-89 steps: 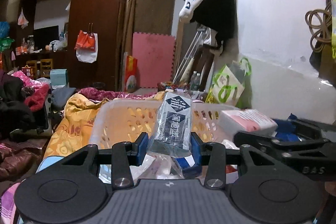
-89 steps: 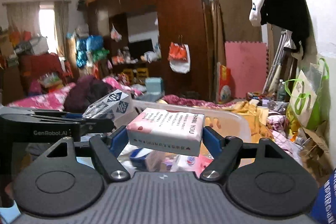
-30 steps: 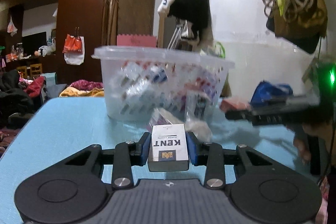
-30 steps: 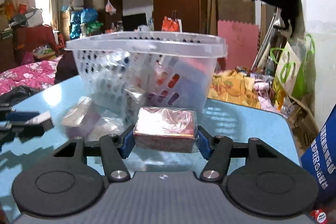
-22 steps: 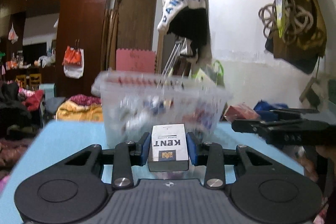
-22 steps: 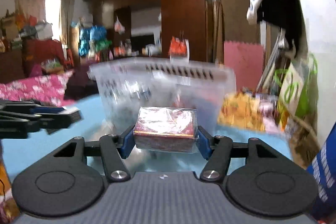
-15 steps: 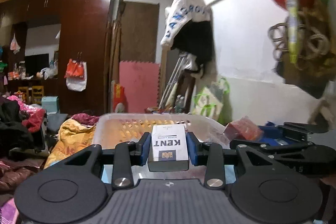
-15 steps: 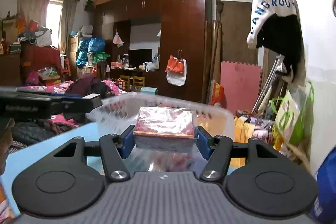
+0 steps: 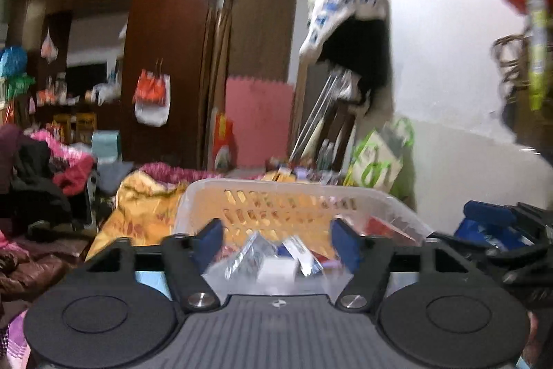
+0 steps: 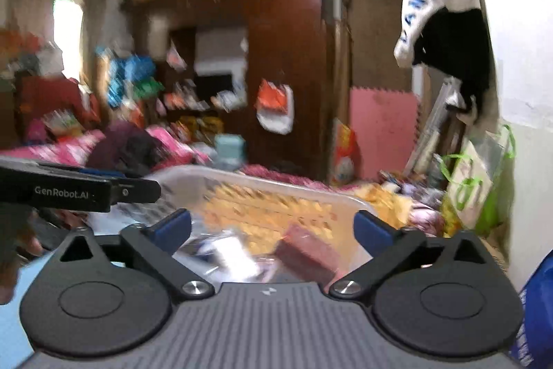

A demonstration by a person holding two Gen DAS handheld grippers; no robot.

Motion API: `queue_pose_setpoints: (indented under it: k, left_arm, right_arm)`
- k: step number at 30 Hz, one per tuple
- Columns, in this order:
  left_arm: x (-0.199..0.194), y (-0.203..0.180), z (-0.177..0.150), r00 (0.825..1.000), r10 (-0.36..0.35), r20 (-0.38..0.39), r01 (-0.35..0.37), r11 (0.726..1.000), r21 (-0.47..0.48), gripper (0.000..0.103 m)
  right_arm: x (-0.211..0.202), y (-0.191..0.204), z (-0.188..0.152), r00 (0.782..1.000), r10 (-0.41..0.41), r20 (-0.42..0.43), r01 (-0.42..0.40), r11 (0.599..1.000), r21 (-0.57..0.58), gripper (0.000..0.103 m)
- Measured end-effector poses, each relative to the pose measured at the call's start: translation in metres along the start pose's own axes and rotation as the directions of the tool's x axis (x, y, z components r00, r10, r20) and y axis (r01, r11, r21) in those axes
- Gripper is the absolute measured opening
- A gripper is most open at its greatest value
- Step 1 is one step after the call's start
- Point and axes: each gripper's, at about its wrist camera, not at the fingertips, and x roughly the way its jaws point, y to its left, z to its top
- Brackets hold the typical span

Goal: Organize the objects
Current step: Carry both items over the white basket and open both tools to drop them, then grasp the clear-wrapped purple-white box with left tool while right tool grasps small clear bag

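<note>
Two hand-held grippers hover above a clear plastic basket with slotted walls. The left gripper has just been opening: its blue-padded fingers stand spread with nothing pinched between them. Below that gap, at about 6 o'clock, a white pack lies inside the basket among crinkled clear wrappers; blur makes its label unreadable. At 3 o'clock in this view, the other tool's black frame and blue pads reach in from the side.

The right gripper has also just been opening, and its fingers are spread wide and empty. A dark red box sits tilted in the basket, toward 5 o'clock from the gap. The left tool's black bar crosses at 9 o'clock. A cluttered room with a dark wooden wardrobe fills the background.
</note>
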Motion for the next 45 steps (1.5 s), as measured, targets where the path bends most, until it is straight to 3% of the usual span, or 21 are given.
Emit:
queue_pose_setpoints:
  k: [3,7,9,12,14,16,17,18,23,28,30,34,37,39,45]
  left_arm:
    - [-0.025,-0.008,-0.032,0.999,-0.024,-0.022,0.025,0.999,0.045,0.084]
    - [-0.012,-0.009,-0.072,0.986,-0.072,-0.148,0.075,0.997,0.012,0.084]
    - [-0.002,-0.007,-0.084,0.979,-0.082,-0.187,0.083,0.997,-0.005,0.084]
    - [0.006,-0.004,-0.093,0.977,-0.051,-0.209,0.054,0.998,0.010,0.084]
    - [0.011,-0.005,-0.097,0.973,-0.054,-0.227,0.058,0.998,0.012,0.084]
    - [0.014,-0.008,-0.102,0.969,-0.063,-0.238,0.068,0.998,0.015,0.084]
    - [0.016,-0.010,-0.102,0.969,-0.062,-0.241,0.069,0.997,0.020,0.084]
    - [0.016,-0.013,-0.103,0.968,-0.063,-0.244,0.072,0.997,0.029,0.084]
    - [0.018,-0.024,-0.106,0.958,-0.061,-0.279,0.074,0.997,0.038,0.084]
    - [0.020,-0.029,-0.105,0.958,0.056,-0.282,-0.042,0.998,0.056,0.080]
    - [0.022,-0.029,-0.105,0.954,0.064,-0.293,-0.051,0.997,0.050,0.078]
    - [0.030,-0.029,-0.106,0.946,0.037,-0.321,-0.030,0.999,0.028,0.056]
    - [0.024,-0.028,-0.106,0.953,0.045,-0.299,-0.036,0.999,0.033,0.054]
    - [0.014,-0.027,-0.105,0.969,0.050,-0.242,-0.041,0.998,0.040,0.054]
    - [-0.015,-0.016,-0.109,0.988,-0.070,-0.137,0.068,0.997,-0.022,0.054]
  right_arm:
    - [-0.020,0.004,-0.028,0.999,0.036,-0.006,-0.035,0.999,0.019,0.103]
    - [0.016,0.002,-0.063,0.988,0.033,-0.148,-0.024,0.998,0.063,0.100]
    - [0.035,-0.001,-0.071,0.980,0.055,-0.193,-0.035,0.994,0.105,0.083]
    - [0.057,0.007,-0.074,0.963,0.085,-0.257,-0.056,0.991,0.118,0.075]
    - [0.065,0.013,-0.074,0.961,0.049,-0.273,-0.021,0.994,0.104,0.070]
    - [0.069,0.017,-0.076,0.959,0.035,-0.283,-0.010,0.996,0.091,0.058]
    - [0.069,0.019,-0.076,0.958,0.026,-0.287,-0.002,0.996,0.084,0.043]
    - [0.067,0.019,-0.077,0.959,0.012,-0.285,0.008,0.997,0.070,0.039]
    - [0.032,0.005,-0.082,0.977,-0.027,-0.213,0.041,0.998,0.057,0.039]
    - [0.002,-0.010,-0.092,0.986,-0.020,-0.165,0.037,0.994,0.099,0.039]
    - [-0.002,-0.012,-0.096,0.986,-0.019,-0.163,0.036,0.994,0.105,0.039]
    - [0.004,-0.004,-0.091,0.989,-0.029,-0.148,0.043,0.995,0.091,0.039]
    - [0.004,0.001,-0.091,0.989,-0.035,-0.142,0.046,0.996,0.071,0.039]
    - [0.003,0.001,-0.091,0.990,-0.043,-0.135,0.053,0.996,0.067,0.039]
    - [-0.003,0.001,-0.092,0.995,-0.022,-0.099,0.029,0.997,0.065,0.039]
